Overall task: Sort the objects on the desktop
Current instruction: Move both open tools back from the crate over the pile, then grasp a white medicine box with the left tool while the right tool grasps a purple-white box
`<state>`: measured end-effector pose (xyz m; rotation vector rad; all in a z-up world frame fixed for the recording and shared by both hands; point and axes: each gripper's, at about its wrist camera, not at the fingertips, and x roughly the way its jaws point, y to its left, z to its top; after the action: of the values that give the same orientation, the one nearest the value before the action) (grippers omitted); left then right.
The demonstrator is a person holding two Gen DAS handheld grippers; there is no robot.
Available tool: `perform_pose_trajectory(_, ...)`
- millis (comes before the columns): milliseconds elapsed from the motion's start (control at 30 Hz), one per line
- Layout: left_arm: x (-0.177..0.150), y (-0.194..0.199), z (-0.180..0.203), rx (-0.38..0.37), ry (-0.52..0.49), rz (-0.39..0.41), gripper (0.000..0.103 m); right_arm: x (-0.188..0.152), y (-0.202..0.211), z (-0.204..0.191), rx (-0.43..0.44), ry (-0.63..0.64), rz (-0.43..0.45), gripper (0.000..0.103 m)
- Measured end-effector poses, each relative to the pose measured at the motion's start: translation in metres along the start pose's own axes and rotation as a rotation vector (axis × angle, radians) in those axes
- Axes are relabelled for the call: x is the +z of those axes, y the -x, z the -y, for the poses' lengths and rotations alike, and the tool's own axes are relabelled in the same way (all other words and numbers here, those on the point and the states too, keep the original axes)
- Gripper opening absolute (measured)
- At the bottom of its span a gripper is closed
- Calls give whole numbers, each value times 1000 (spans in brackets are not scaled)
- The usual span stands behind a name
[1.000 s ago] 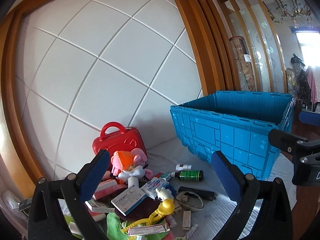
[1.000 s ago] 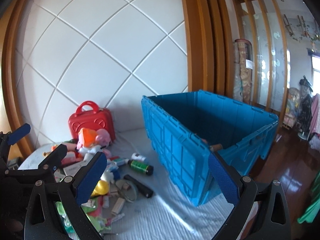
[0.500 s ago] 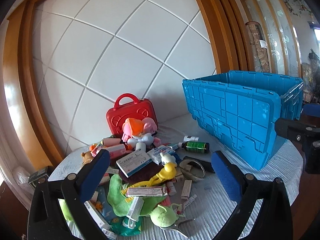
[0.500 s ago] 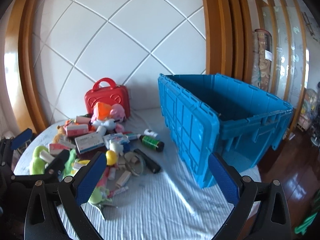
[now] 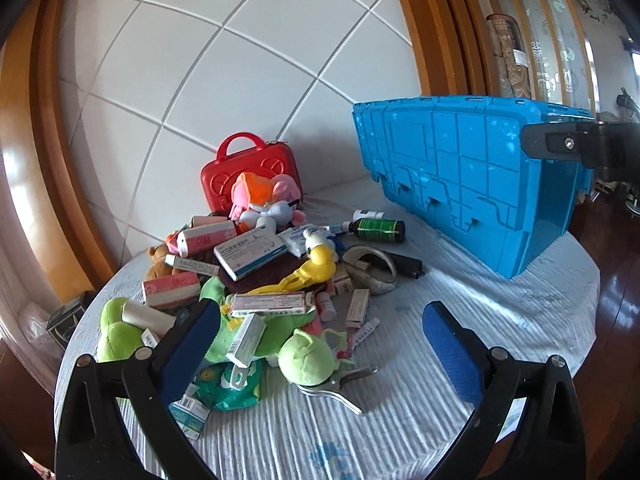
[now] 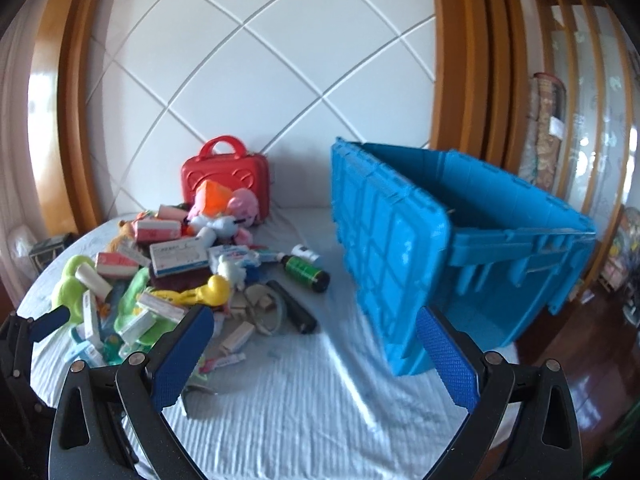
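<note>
Sorting not yet begun; both claws empty.

My left claw (image 5: 320, 344) and right claw (image 6: 312, 344) hang spread wide above the near tabletop (image 6: 304, 408), gripping nothing. The pile (image 5: 256, 280) of boxes, plush toys and bottles lies heaped on the left, well apart from the blue crate (image 6: 460, 240) at the right. What shows of the crate's inside looks empty. I judge nothing is sorted: the whole pile is left to do.

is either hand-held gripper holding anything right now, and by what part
Nothing is held. The left hand-held gripper and the right hand-held gripper are both open with only air between their fingers, above the table near the pile of objects.
</note>
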<state>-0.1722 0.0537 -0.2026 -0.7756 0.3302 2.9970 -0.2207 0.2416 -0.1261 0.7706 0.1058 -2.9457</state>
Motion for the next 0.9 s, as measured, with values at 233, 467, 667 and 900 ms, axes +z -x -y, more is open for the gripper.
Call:
perform_pose_trajectory(233,-27,-43,-76,127,55,-107,103,2,-56,-35,125,5,-51,103)
perform_pose_trajectory(467,-50,-90,-153,190,117,-199,103,8,-128,-105,269,138,-127,103)
perform_pose_trajectory(667,-62,-125,-187,181,142,-257,103,-7,-191,-164,352,378,-213,91)
perform_pose_trajectory(900,-78,-159,-198,178,201,-334,103,-30,-258,-198,465,666,-350,76)
